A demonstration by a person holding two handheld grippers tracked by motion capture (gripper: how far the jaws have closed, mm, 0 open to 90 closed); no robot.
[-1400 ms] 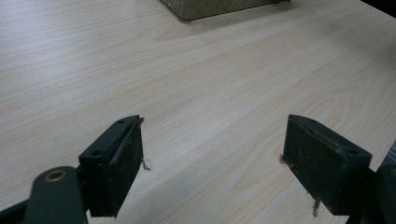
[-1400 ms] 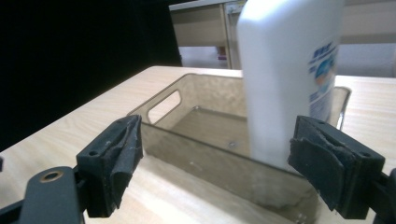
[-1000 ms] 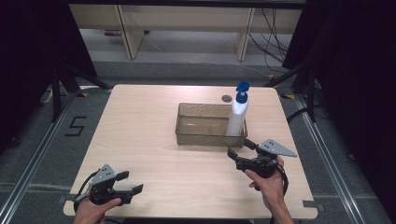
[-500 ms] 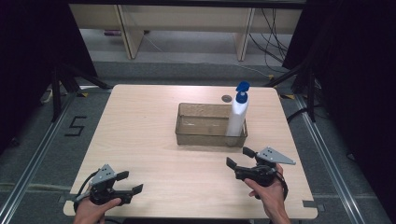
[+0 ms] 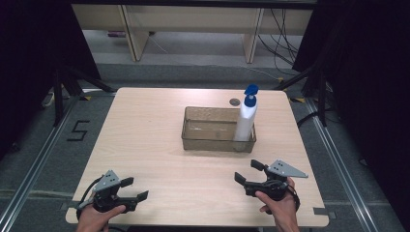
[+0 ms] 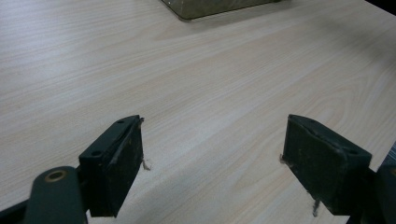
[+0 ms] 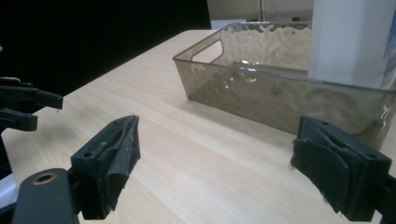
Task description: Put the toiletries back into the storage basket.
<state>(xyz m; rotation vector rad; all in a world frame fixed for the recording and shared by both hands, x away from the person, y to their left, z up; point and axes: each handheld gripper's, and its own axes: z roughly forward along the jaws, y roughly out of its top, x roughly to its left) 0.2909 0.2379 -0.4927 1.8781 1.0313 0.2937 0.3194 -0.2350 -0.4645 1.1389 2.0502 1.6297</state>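
High view: white bottle (image 5: 244, 121) stands upright inside tray (image 5: 193, 140); right gripper (image 5: 251, 175) just opened, empty, backed off; left gripper (image 5: 134, 189) open, idle on desk (image 5: 145, 125).

The table (image 5: 159, 140) has a pale wood-grain top, smooth and matt, with fine streaks running along its length. The bin (image 5: 218, 129) is clear, smoky-brown plastic with rippled, glossy walls that catch the light. The bottle (image 5: 245, 121) standing in it looks like smooth white plastic with a blue plastic cap. The right gripper (image 7: 215, 168) has matt black pads (image 7: 116, 158), rough and frayed at the edges; the left gripper (image 6: 212, 163) has the same dull, worn black pads.
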